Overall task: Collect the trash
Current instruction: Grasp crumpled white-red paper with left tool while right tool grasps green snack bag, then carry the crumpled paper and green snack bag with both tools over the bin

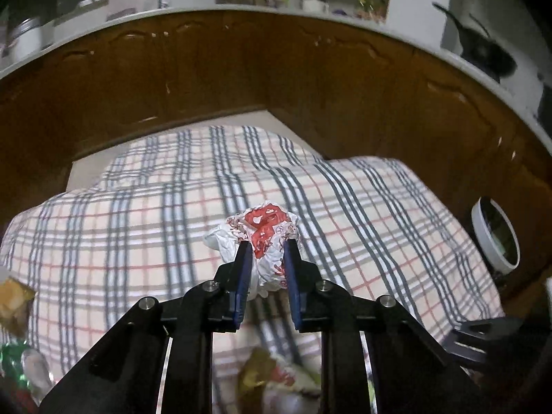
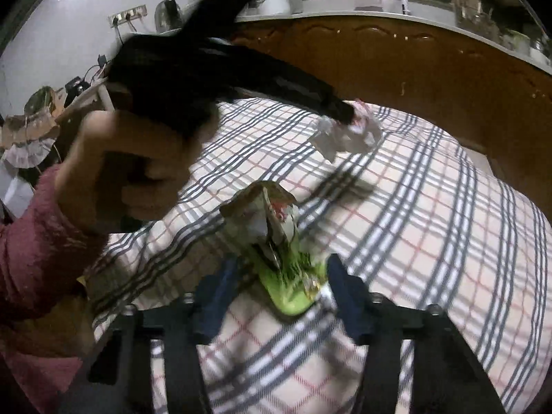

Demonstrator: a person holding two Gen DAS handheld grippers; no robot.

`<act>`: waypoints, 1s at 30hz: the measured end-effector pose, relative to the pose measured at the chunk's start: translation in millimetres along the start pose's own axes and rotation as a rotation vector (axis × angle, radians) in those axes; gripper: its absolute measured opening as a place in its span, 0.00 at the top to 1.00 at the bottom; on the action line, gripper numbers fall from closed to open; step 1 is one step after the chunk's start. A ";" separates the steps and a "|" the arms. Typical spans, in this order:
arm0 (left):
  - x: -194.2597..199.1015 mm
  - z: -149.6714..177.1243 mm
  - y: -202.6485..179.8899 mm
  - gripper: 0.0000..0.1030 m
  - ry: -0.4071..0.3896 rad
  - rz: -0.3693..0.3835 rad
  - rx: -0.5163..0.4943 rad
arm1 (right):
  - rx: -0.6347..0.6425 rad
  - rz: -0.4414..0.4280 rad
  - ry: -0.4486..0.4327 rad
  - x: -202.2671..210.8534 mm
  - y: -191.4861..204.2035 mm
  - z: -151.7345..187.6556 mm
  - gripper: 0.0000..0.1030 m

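A: So why is the left gripper (image 1: 266, 246) raised above the plaid bedcover (image 1: 138, 224)?
B: It's clamped on the crumpled red-and-white wrapper (image 1: 265, 231), presumably carrying it off.
A: And the right gripper (image 2: 276, 272)?
B: Spread apart around the green wrapper (image 2: 286, 276), ready to pinch.

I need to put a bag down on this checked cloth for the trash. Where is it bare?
Bare: the checked cloth right of the green wrapper, and the far stretch toward the brown cabinets. Crowded: the near left edge, with wrappers, and around the white-and-red wrapper in the left hand-held gripper.
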State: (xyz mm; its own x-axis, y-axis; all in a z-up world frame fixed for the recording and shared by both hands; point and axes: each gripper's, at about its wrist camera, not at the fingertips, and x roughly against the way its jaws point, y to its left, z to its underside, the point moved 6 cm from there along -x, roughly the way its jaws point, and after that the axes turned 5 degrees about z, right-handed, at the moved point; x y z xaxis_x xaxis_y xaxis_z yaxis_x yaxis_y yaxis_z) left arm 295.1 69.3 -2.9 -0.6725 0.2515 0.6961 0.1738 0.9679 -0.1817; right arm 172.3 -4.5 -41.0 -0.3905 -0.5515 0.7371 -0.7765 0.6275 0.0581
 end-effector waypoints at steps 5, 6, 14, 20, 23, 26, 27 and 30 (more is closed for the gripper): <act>17.8 -1.0 19.6 0.99 -0.031 0.007 0.055 | 0.006 -0.005 0.031 -25.2 1.3 -6.4 0.64; 18.7 0.3 20.3 0.99 -0.033 0.003 0.054 | 0.006 -0.004 0.044 -31.2 1.0 -5.7 0.70; 22.4 8.2 10.0 0.99 -0.043 0.030 0.055 | -0.099 0.011 0.031 -10.6 -11.4 9.0 0.98; 31.1 12.0 -23.7 0.99 -0.068 0.102 0.035 | -0.246 0.073 -0.062 49.9 -47.5 31.0 0.98; 32.9 17.6 -50.8 0.99 -0.070 0.149 0.015 | -0.328 0.112 -0.086 75.2 -69.0 51.0 0.98; 30.9 23.4 -77.4 0.99 -0.064 0.193 -0.005 | -0.396 0.153 -0.100 96.4 -87.7 71.8 0.98; 29.7 25.5 -88.0 0.99 -0.061 0.210 -0.015 | -0.420 0.166 -0.105 103.4 -93.7 79.0 0.98; 26.7 30.5 -113.3 0.99 -0.050 0.247 -0.035 | -0.471 0.204 -0.122 122.8 -108.2 97.1 0.98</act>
State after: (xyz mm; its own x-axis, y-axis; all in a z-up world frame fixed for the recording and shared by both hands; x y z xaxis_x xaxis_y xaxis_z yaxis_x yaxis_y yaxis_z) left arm 235.5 -33.7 15.1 -0.6411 0.4807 0.5983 0.3613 0.8768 -0.3173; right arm 160.3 -193.5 -22.2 -0.5869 -0.4344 0.6833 -0.3830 0.8924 0.2385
